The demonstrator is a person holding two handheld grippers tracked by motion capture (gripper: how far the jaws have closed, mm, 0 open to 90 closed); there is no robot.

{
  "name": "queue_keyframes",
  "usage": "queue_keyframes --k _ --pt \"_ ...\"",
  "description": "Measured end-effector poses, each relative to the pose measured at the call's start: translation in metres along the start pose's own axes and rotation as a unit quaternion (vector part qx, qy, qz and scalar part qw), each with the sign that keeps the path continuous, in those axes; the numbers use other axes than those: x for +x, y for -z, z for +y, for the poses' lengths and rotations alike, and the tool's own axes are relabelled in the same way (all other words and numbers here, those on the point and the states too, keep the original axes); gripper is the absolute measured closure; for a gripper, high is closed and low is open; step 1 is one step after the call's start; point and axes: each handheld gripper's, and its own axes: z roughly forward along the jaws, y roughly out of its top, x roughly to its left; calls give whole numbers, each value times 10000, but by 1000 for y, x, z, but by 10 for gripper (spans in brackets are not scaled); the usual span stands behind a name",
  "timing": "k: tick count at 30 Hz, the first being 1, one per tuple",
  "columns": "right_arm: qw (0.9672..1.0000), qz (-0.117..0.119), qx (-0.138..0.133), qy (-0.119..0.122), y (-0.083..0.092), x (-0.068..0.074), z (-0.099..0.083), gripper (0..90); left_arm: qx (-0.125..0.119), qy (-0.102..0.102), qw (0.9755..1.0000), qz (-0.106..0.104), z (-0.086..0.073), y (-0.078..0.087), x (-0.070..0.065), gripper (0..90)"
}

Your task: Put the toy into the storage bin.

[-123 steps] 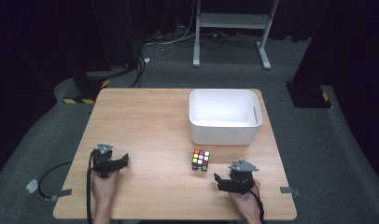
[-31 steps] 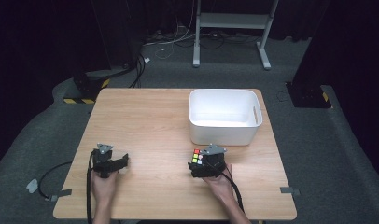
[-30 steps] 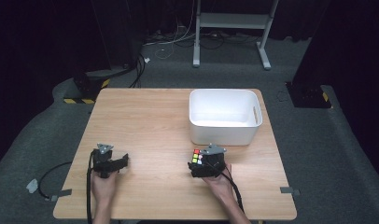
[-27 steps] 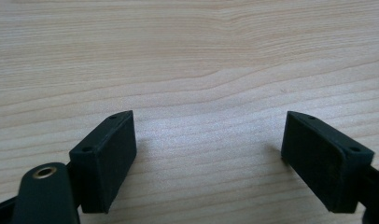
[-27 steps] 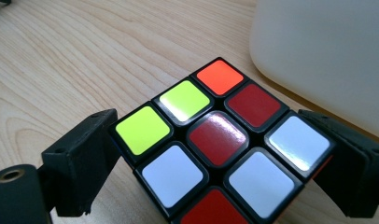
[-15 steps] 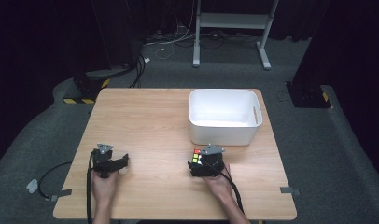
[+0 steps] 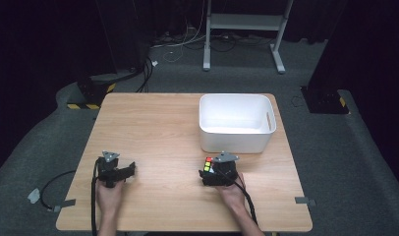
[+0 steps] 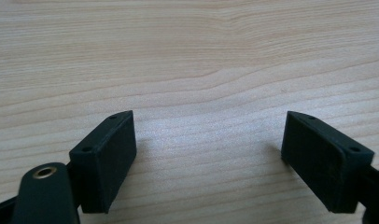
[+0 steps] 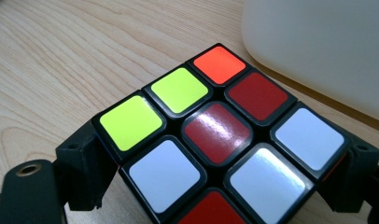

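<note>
A scrambled puzzle cube sits on the wooden table just in front of the white bin. In the right gripper view its top face shows red, white, yellow-green and orange stickers. My right gripper has the cube between its jaws, which have just been closing; both pads now press on the cube's sides. My left gripper rests at the table's front left, held by a hand. Its jaws stand wide open over bare wood.
A white rectangular bin stands at the back right of the table, close behind the cube, and its wall is near in the right gripper view. Cables trail from both grippers over the front edge. Dark floor surrounds the table.
The right gripper came in from the front right to the cube and its jaws narrowed onto the cube's sides. The left gripper and the bin have stayed in place.
</note>
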Motion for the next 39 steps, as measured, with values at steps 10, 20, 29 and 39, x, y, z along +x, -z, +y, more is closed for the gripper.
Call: queue_keyframes --k 10,20,29,39 --pt "9999 85 -41 107 7 1 1 137 -1 3 10000 -1 0 0 0 182" --pt "9996 206 20 204 13 1 4 138 -1 4 10000 -2 0 0 0 181" --pt "9993 231 23 290 21 1 6 138 -15 28 10000 -11 0 0 0 181" --pt "9988 259 31 404 29 3 10 138 -16 28 10000 -13 0 0 0 181"
